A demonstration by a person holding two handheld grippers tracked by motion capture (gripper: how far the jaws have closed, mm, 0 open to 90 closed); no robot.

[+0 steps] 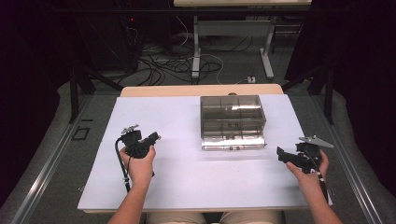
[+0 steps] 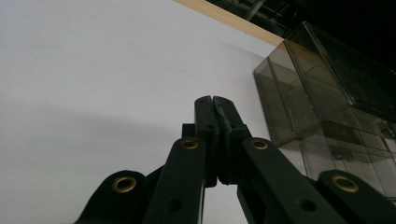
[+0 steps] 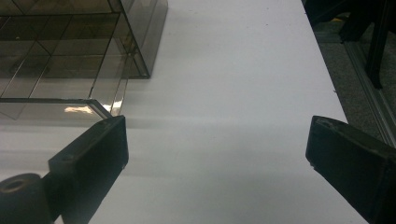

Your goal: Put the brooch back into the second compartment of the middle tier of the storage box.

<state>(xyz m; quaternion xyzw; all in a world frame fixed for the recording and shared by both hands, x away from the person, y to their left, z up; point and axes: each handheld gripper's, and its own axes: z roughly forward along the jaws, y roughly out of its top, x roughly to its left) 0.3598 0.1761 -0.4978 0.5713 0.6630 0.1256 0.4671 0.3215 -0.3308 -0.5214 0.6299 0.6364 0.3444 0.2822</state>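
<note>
A smoky clear plastic drawer box (image 1: pixel 232 119) stands on the white table top (image 1: pixel 187 172), right of the middle, with a clear drawer (image 1: pixel 233 142) pulled out a little at its front. The box (image 2: pixel 327 112) stands to the right in the left gripper view, and the box (image 3: pixel 70 46) sits at the upper left in the right gripper view. My left gripper (image 1: pixel 157 137) is held above the table left of the box, its jaws pressed together on nothing (image 2: pixel 215 100). My right gripper (image 1: pixel 279 152) hovers right of the drawer, jaws wide apart and empty (image 3: pixel 217 144).
The white board ends at a wooden strip (image 1: pixel 201 89) at the back. Grey floor with metal rails (image 1: pixel 46 168) runs along both sides. Cables (image 1: pixel 163 65) and desk legs (image 1: pixel 196 46) lie beyond the table.
</note>
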